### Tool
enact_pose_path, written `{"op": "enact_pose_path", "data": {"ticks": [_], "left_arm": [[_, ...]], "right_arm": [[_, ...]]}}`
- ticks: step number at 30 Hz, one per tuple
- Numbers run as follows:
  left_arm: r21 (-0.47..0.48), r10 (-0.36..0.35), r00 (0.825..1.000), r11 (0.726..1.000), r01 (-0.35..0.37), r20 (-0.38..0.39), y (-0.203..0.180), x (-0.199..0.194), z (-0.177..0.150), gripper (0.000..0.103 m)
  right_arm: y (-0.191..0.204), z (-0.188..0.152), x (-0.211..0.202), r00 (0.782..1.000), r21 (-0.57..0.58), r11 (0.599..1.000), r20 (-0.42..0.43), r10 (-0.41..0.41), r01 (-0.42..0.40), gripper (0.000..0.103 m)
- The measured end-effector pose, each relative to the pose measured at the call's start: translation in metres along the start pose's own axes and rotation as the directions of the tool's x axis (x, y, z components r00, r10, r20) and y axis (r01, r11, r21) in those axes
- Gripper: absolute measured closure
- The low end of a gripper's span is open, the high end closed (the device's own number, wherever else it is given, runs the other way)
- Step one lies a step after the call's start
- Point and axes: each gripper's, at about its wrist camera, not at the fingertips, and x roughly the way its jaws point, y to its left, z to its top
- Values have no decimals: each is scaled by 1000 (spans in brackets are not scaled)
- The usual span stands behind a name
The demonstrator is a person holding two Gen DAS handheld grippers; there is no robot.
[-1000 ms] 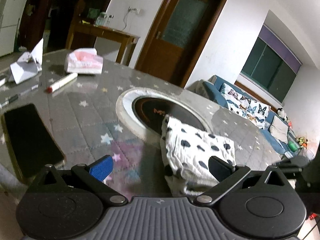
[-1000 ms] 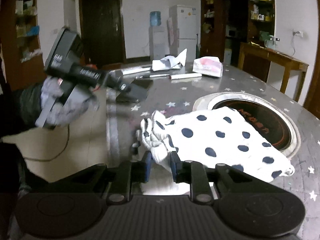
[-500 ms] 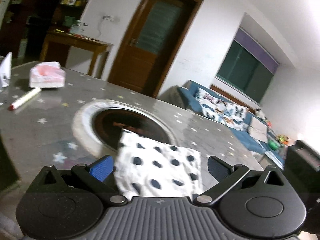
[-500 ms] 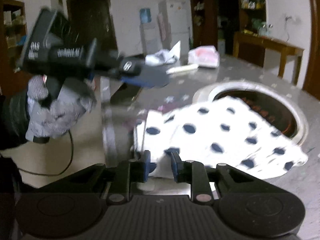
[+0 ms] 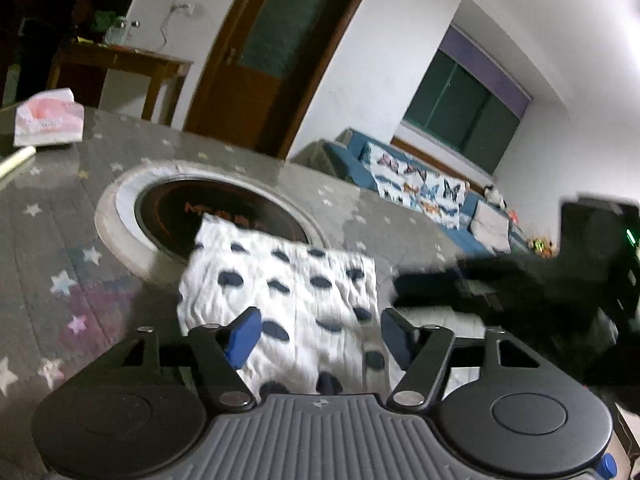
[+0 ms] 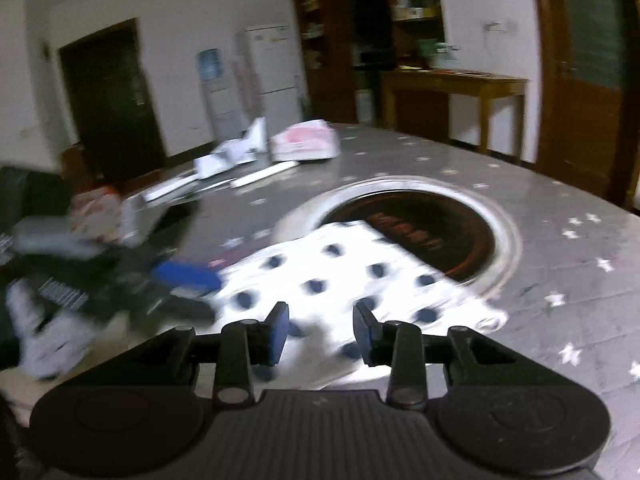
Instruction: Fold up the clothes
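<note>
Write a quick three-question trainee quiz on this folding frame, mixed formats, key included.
1. True or false: the polka-dot cloth partly covers the round burner recess in the table.
2. The right gripper jaws are: A) clamped on the cloth B) apart, nothing pinched C) out of view.
3. What pink-and-white item sits on the table's far side?

Key: 1 true. 2 B; they have just been opening, and the left gripper jaws closing. 3 the tissue pack.
</note>
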Motion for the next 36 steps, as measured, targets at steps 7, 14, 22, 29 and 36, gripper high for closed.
{"op": "enact_pose_path", "data": {"ticks": [7, 14, 22, 29, 36], "left_arm": [[4, 1, 999, 1000, -1, -44, 1, 2, -13, 41], [-13, -10, 998, 1000, 9, -58, 5, 4, -16, 41], [-34, -19, 998, 999, 17, -59, 9, 3, -17, 41], [-38, -18, 998, 999, 16, -62, 8, 3, -19, 41], [-31, -18, 998, 999, 16, -63, 7, 2, -19, 40]], "right_arm": [[-49, -4, 56, 985, 114, 980, -74, -153, 161, 68], [-59, 4, 62, 982, 93, 980, -84, -168, 176, 71], [-18, 43, 112, 995, -32, 999, -101, 4, -8, 71], [-7, 51, 167, 985, -75, 997, -170, 19, -32, 71], [-36, 56, 150, 992, 15, 1000, -127, -20, 22, 69]]}}
